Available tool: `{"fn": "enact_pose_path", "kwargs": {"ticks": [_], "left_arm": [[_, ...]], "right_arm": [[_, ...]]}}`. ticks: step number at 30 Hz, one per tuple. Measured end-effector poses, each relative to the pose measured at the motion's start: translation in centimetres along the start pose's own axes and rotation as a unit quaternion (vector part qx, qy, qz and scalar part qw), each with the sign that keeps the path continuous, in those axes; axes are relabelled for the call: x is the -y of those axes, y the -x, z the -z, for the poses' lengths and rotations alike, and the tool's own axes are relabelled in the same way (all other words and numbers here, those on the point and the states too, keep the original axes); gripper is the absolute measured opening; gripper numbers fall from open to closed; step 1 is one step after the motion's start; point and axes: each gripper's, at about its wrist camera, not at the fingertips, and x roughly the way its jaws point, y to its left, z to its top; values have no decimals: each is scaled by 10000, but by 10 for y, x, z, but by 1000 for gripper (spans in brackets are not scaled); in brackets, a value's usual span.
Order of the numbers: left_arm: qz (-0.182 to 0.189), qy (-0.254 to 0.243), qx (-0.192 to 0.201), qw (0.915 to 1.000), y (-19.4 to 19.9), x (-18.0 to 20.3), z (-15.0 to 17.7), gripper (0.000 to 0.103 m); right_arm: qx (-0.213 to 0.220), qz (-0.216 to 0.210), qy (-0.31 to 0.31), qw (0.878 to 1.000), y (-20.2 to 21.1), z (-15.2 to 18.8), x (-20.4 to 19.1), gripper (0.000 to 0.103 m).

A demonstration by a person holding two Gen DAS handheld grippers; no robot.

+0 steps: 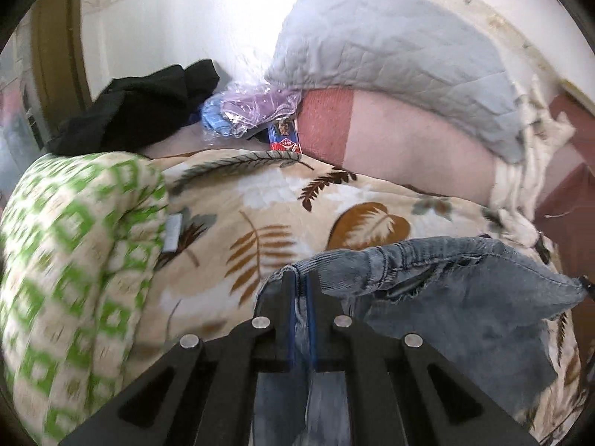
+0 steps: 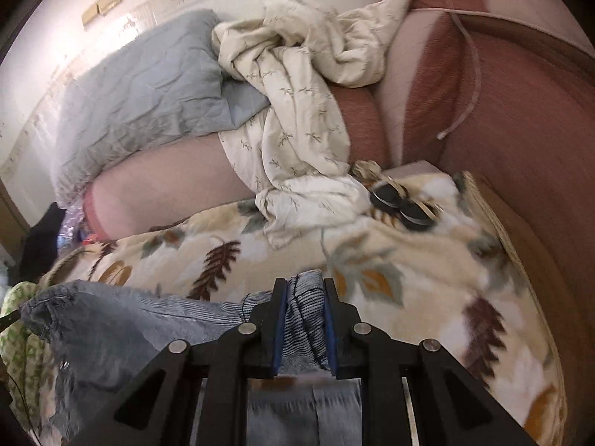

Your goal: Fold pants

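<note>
The pants are pale blue jeans, lifted above a cream blanket with brown leaf prints. My left gripper is shut on a thin edge of the denim at the jeans' left end; the cloth stretches away to the right of it. In the right wrist view my right gripper is shut on a thicker bunch of the jeans, with ribbed blue fabric pinched between its blue pads. From there the denim runs off to the left and hangs frayed at its lower edge.
A green-and-white patterned cushion lies left of the blanket. Behind it are a black garment, a grey quilted pillow, a crumpled cream sheet, two dark round objects and a red-brown mattress.
</note>
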Motion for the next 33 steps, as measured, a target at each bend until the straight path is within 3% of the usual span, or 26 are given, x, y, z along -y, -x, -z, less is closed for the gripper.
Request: {"fn": "enact_pose_path", "kwargs": {"ticks": [4,7,14,18,19,21,23,24,26,28,33], "left_arm": [[-120,-50,261,9996,51,-14,43,1],[-183,-52,214,9996,72,-26,82,1],[-193,-94,-416,9989,67,-42,146,1],[-281,-258,-566,9977,57,-36,154,1],[-360,-315,-546,9974,55,-33,154,1],[-402,-315,-490,9975,53,-29,154,1],[-416,-171,-425,9981,49,-30,151,5],[-426,-96,-379,9983,47,-30,150,7],[-329,-69,-299,9990,42,-25,150,25],[-212,-105,-294,9993,34,-17,151,35],[104,134,-595,9981,3,-14,143,37]], "right_arm": [[-37,-121,-131,9998,30,40,25,18],[-167,-304,-209,9992,46,78,41,18],[-607,-297,-128,9976,63,173,70,18],[-722,-214,-531,9957,59,197,98,18],[-718,-230,-704,9947,59,199,104,22],[-725,-91,-1024,9921,61,198,109,41],[-492,103,-1155,9920,72,191,102,56],[-297,86,-1090,9936,78,186,94,58],[-50,-69,-765,9970,88,177,66,59],[-83,-309,-378,9988,89,170,29,60],[-172,-819,135,9964,77,171,-52,61]]}}
